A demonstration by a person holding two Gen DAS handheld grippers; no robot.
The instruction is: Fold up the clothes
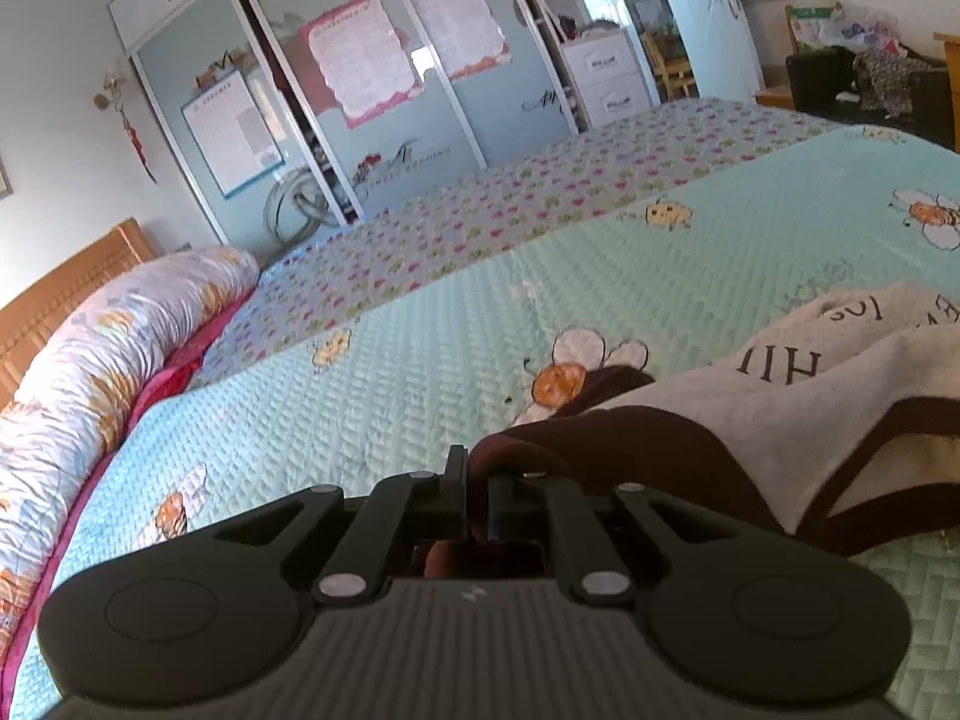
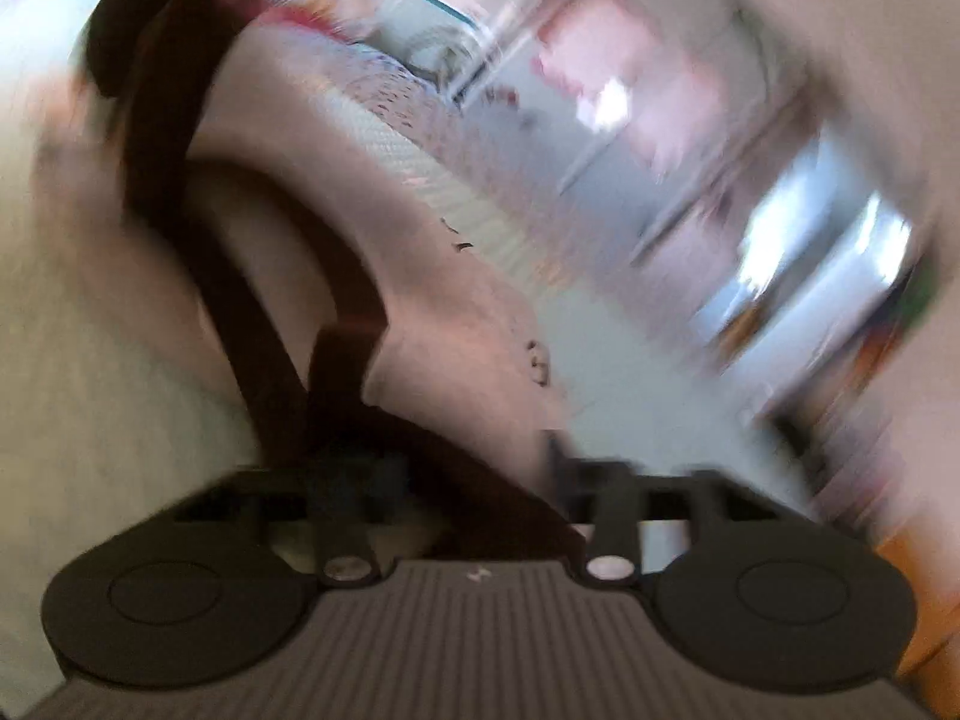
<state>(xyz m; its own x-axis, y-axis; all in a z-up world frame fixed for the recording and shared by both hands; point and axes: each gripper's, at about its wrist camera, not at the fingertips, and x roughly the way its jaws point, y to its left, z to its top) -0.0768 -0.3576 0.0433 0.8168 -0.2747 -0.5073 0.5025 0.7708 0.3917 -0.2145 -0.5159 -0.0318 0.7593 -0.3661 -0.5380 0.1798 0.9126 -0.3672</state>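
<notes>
Pinching the dark-brown trim of a grey-and-brown lettered cotton top (image 1: 798, 396) at 12 o'clock, the left gripper (image 1: 477, 495) was clenched; right gripper (image 2: 444, 468) blurred, grip indeterminable.

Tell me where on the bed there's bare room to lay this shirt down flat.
Free: the mint bee-print quilt between the rolled duvet and the shirt, up to the floral sheet. Crowded: the near right, where the shirt bunches by the left gripper. The right wrist view is too blurred to judge.
</notes>
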